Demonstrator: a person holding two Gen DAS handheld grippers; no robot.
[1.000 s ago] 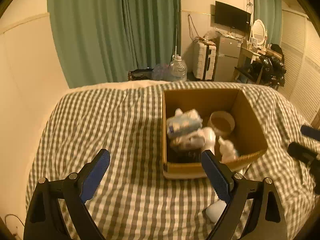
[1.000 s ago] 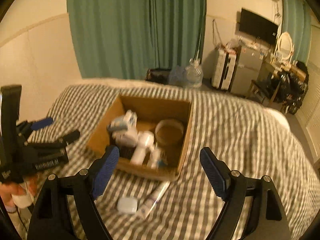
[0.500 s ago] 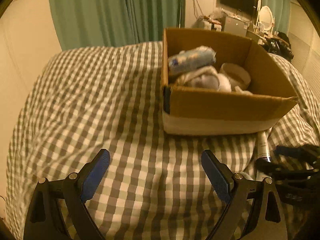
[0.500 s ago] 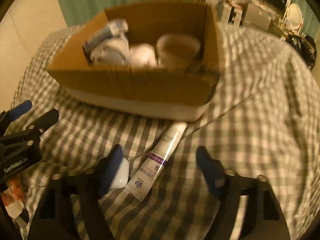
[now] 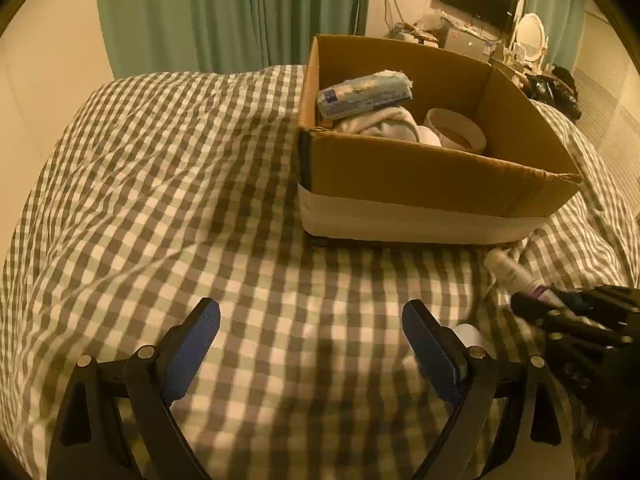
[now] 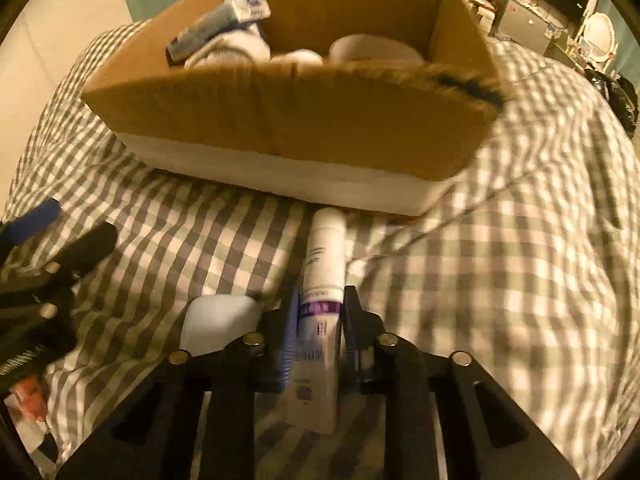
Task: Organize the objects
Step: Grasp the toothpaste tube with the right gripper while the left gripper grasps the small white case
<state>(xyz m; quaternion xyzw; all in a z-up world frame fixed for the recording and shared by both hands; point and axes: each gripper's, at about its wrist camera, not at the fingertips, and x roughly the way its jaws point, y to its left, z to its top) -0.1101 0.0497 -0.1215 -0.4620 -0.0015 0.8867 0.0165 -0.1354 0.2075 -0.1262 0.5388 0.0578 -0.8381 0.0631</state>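
A: One tube (image 6: 322,276) – white squeeze tube w/ purple band – lies on the checked bedspread (image 6: 500,280), cap end pointing at the cardboard box (image 6: 288,120), just in front of its near wall. Right gripper (image 6: 320,320) has just been closing, tube is between the jaws, and the pads now look pressed on both sides near the purple band.

B: How'll it handle?

A: Light, prob. soft plastic, so it may squash or bend if pinched hard. Grip sits toward the flat crimped end; closer to the middle would balance better, imo. Smooth surface, could slip when tilted.

B: What's beside it?

A: Small white case (image 6: 218,322), rounded, right next to the tube on its left, looks like an earbud case but can't say for sure. Box already holds a blue-white packet (image 5: 364,94), some white cloth and a round container (image 5: 454,134).

B: Left gripper (image 5: 312,344)?

A: Jaws wide apart, nothing between them, hovering over bare bedspread, well left of the tube.
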